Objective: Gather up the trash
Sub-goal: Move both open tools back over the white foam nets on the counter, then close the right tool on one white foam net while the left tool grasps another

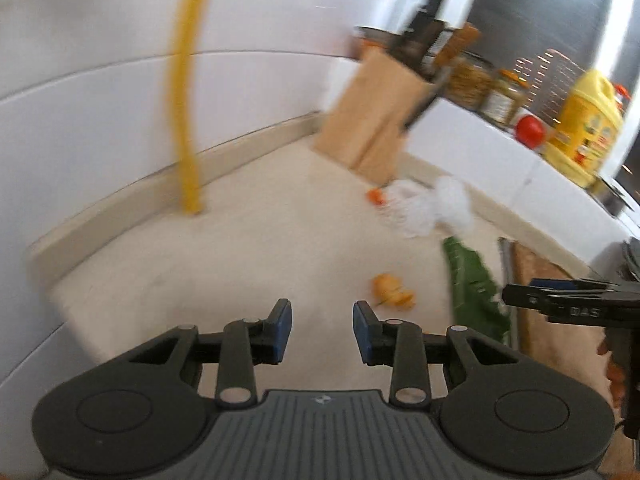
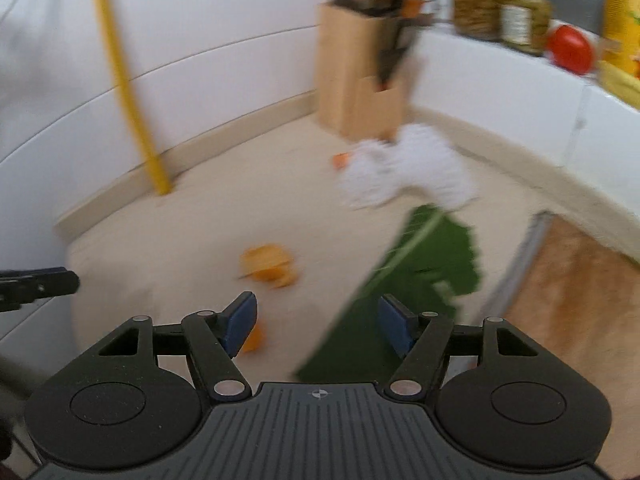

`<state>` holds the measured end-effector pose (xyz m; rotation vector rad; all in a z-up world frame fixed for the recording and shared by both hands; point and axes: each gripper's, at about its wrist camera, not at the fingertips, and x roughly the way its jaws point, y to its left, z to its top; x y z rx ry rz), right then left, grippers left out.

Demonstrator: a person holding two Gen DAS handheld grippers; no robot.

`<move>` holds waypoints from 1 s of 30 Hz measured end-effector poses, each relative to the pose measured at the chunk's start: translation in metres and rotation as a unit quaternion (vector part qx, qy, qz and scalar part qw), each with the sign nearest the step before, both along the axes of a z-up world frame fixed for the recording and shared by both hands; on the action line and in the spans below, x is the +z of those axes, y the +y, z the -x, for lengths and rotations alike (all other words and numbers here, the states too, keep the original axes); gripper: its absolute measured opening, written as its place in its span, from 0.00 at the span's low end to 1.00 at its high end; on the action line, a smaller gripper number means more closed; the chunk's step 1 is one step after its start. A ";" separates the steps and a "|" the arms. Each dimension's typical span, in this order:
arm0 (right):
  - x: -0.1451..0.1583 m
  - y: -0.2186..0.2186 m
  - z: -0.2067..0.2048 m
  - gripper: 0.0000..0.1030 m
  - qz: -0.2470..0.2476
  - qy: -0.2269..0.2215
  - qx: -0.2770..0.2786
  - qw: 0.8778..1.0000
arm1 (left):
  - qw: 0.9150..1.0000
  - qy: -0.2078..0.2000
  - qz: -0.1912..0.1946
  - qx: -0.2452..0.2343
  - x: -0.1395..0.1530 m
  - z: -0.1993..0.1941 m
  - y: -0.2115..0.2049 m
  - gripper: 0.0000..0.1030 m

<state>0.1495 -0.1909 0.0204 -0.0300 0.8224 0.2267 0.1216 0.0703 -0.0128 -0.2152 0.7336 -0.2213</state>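
The left claw hung above the pale surface with its jaws parted and nothing between them, aimed down at bare counter just short of the orange peel. The right claw stood wider, also released and empty — its gap sat over the near end of the green leaf, with a 2nd bit of peel by its left finger, which looked like a line-up for the leaf. The trash lay scattered in the corner: peel, leaf, a crumpled white paper towel and a small orange scrap beside it. Against the wall stood a wooden knife block and a yellow pipe — fixtures, likely not for collecting. Jars and a tomato sat on the ledge above, well apart from the litter.
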 end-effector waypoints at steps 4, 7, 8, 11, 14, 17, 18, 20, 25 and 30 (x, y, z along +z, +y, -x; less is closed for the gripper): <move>-0.003 -0.025 -0.026 0.72 0.018 -0.013 -0.025 0.999 | 0.999 -0.007 -0.002 -0.038 0.007 -0.038 -0.035 0.28; -0.005 -0.039 -0.046 0.73 0.032 -0.022 -0.033 0.999 | 0.998 -0.011 -0.006 -0.057 0.009 -0.064 -0.058 0.30; -0.005 -0.042 -0.055 0.73 0.038 -0.025 -0.033 0.998 | 0.998 -0.011 -0.007 -0.064 0.009 -0.075 -0.067 0.32; -0.008 -0.047 -0.080 0.76 0.059 -0.033 -0.022 0.997 | 0.996 -0.014 -0.014 -0.081 0.006 -0.103 -0.092 0.42; -0.013 -0.050 -0.102 0.79 0.080 -0.046 -0.004 0.996 | 0.995 -0.012 -0.021 -0.099 -0.001 -0.128 -0.111 0.46; -0.021 -0.054 -0.127 0.79 0.082 -0.046 0.009 0.996 | 0.994 -0.004 -0.026 -0.103 -0.011 -0.155 -0.126 0.49; -0.022 -0.055 -0.133 0.80 0.081 -0.046 0.014 0.996 | 0.994 0.000 -0.027 -0.102 -0.014 -0.163 -0.129 0.49; -0.026 -0.057 -0.145 0.82 0.078 -0.049 0.024 0.995 | 0.994 0.009 -0.029 -0.104 -0.022 -0.179 -0.134 0.49; -0.044 -0.058 -0.175 0.70 0.066 -0.033 0.049 0.996 | 0.993 0.039 -0.044 -0.102 -0.046 -0.211 -0.152 0.44; -0.055 -0.077 -0.188 0.16 0.007 0.017 0.009 1.000 | 0.992 0.065 -0.032 -0.099 -0.054 -0.219 -0.148 0.14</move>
